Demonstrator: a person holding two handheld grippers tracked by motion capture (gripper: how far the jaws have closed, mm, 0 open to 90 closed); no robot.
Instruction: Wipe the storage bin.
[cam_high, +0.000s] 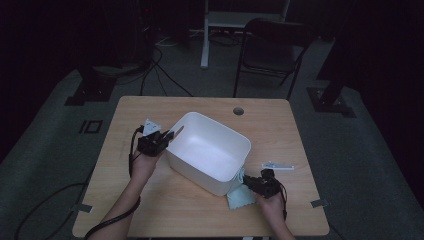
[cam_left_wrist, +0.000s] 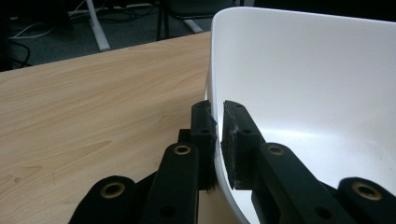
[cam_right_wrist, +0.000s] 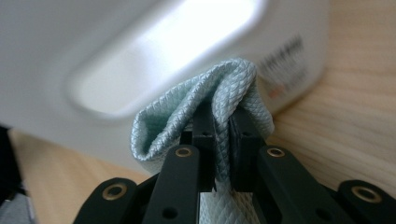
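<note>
The bin (cam_high: 207, 150) looks like smooth white plastic with a soft sheen, its wall (cam_left_wrist: 303, 79) unmarked. The cloth (cam_right_wrist: 205, 100) is pale mint fabric with a fine scaly weave, matt. The counter (cam_left_wrist: 93, 107) is light wood-grain laminate, smooth. The left tool (cam_left_wrist: 218, 135) has matt black plastic jaws with brass-coloured rivets.

White bin (cam_high: 209, 150) blocks table (cam_high: 150, 210) centre; small part (cam_high: 278, 166) near right edge; front-left bare.
</note>
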